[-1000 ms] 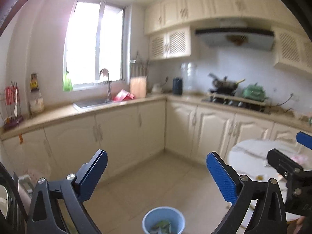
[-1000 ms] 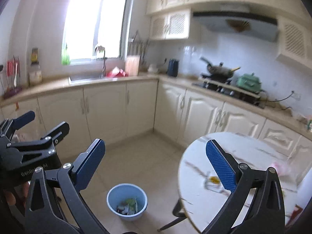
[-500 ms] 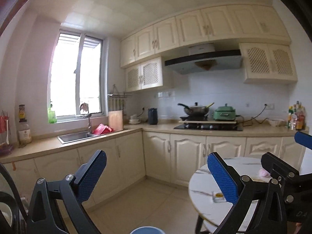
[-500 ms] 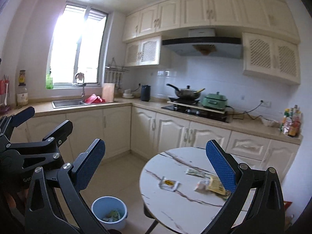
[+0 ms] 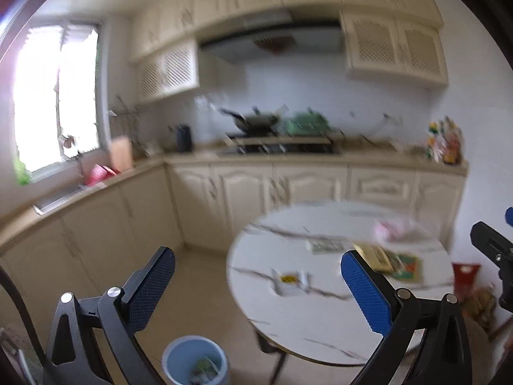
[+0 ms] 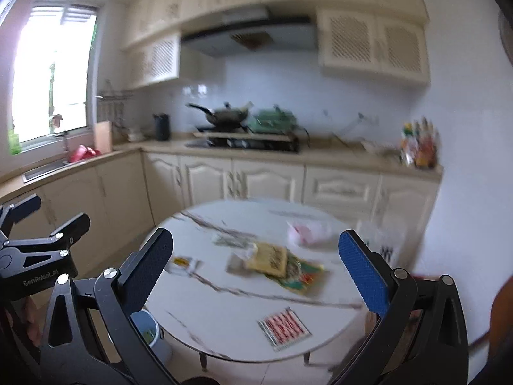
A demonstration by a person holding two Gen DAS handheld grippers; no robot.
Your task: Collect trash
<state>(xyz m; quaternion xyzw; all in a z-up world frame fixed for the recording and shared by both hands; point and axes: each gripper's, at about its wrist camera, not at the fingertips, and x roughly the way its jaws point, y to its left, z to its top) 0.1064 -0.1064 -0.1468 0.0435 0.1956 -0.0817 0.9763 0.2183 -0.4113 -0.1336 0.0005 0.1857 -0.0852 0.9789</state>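
Several wrappers lie on a round white marble table [image 6: 224,308]: a yellow packet [image 6: 267,256], a green-red packet [image 6: 303,276], a red-striped wrapper [image 6: 283,327], a small white-yellow wrapper [image 6: 182,263] and a crumpled pink bag [image 6: 304,229]. A blue bin [image 5: 195,362] with trash stands on the floor left of the table. My left gripper [image 5: 256,292] is open and empty, above the floor and table edge. My right gripper [image 6: 256,272] is open and empty, above the table. Both views are blurred.
Cream kitchen cabinets run along the back and left walls, with a stove [image 6: 247,141], a wok [image 6: 224,115] and a sink [image 5: 64,192] under the window. Bottles [image 6: 416,146] stand at the counter's right end. Tiled floor lies between the cabinets and the table.
Both views have swung right and down. The table and its wrappers now fill the middle of both views, and the bin shows in the left wrist view again. Both grippers stayed open.
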